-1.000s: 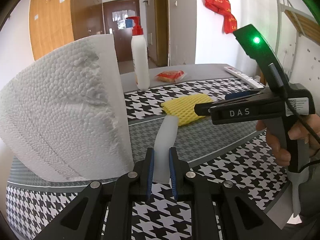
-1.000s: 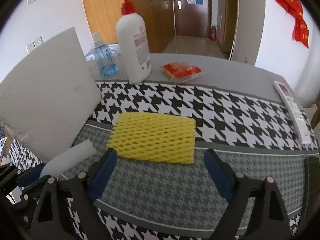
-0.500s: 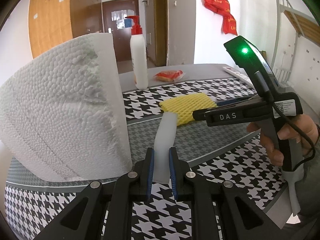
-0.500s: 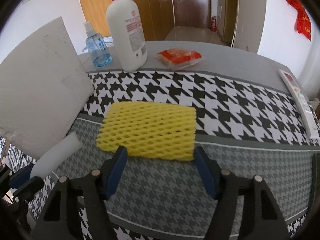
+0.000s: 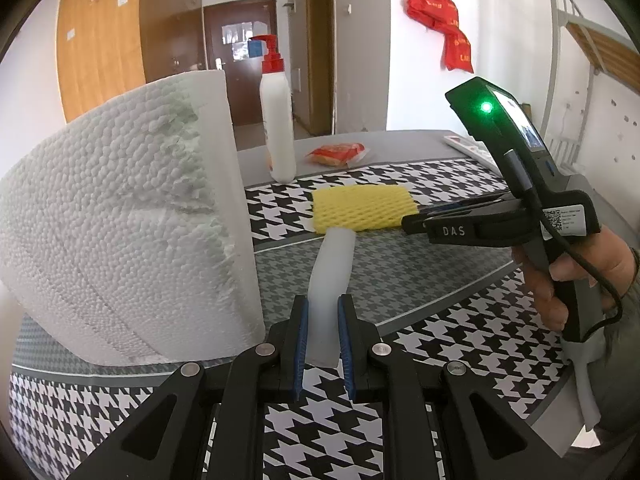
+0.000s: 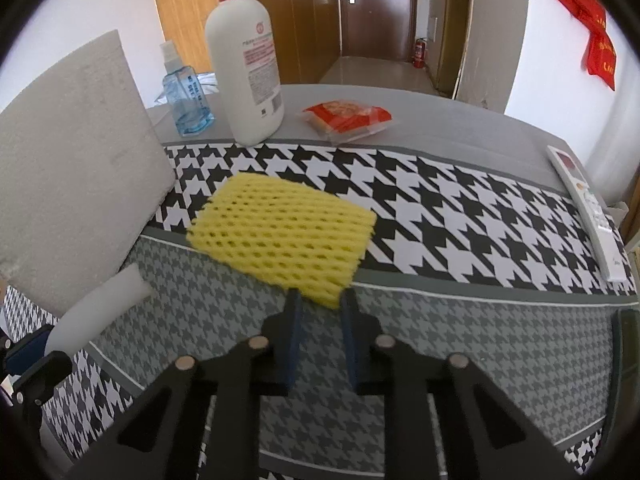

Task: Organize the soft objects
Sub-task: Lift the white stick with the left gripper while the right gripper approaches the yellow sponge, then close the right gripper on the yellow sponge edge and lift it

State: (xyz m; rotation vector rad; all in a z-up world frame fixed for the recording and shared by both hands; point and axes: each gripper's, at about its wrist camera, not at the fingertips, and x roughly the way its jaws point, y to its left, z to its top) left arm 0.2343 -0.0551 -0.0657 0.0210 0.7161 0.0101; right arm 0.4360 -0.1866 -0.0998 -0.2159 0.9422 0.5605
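A big white polystyrene slab [image 5: 120, 220] is standing on edge at the left of the houndstooth tablecloth [image 6: 460, 216]. Just right of it, the left gripper [image 5: 322, 340] is pinching the near end of a white foam tube [image 5: 332, 276], its jaws nearly closed; the tube is reaching away toward the yellow foam net [image 6: 280, 240], which is lying flat mid-table. The right gripper [image 6: 320, 316] is closing its jaws narrowly on the net's near right corner, though whether the blue pads [image 6: 294, 320] are fully clamping it is hard to tell. Behind the net, a blue spray bottle [image 6: 188, 100], a white pump bottle [image 6: 244, 68] and a red snack packet [image 6: 346, 118] are sitting at the far edge. A white remote [image 6: 584, 208] is lying at the far right.
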